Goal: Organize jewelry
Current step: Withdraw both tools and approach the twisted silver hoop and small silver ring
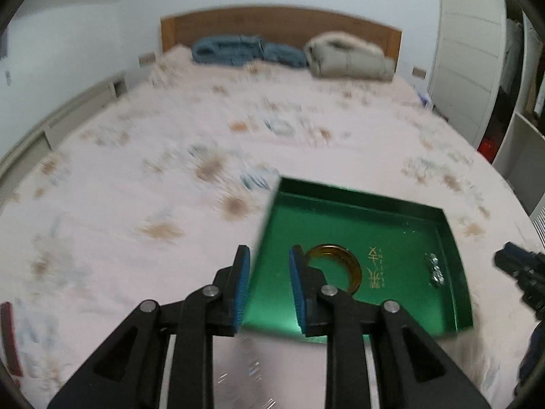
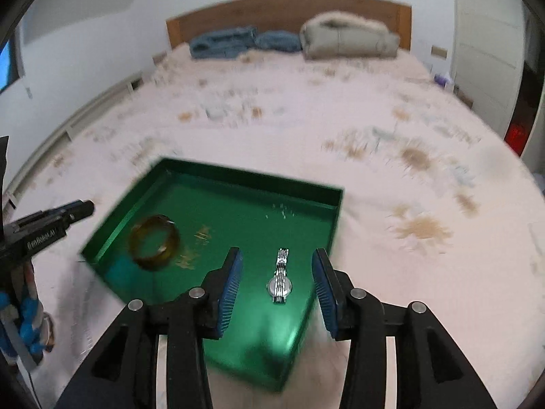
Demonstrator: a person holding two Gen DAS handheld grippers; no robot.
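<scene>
Green tray [image 2: 238,201]: shallow, open, resting on the floral bedspread [image 2: 374,119]; holds two pieces.

Amber bangle [image 2: 155,242]: in the tray's left half, tipped up on its edge in the right wrist view. In the left wrist view it lies just past the left claw [image 1: 269,284] at about 1 o'clock, partly behind the right-hand pad.

Silver watch [image 2: 281,281]: in the tray's right half, long axis running 12 to 6 o'clock, lying between and beyond the pads of the right claw [image 2: 277,294].

Left claw: jaws partly parted, nothing held. Right claw: jaws moderately wide, nothing held, pads clear of the watch.

Judgement: each claw is nearer its own piece; both pieces already sit in the tray.
</scene>
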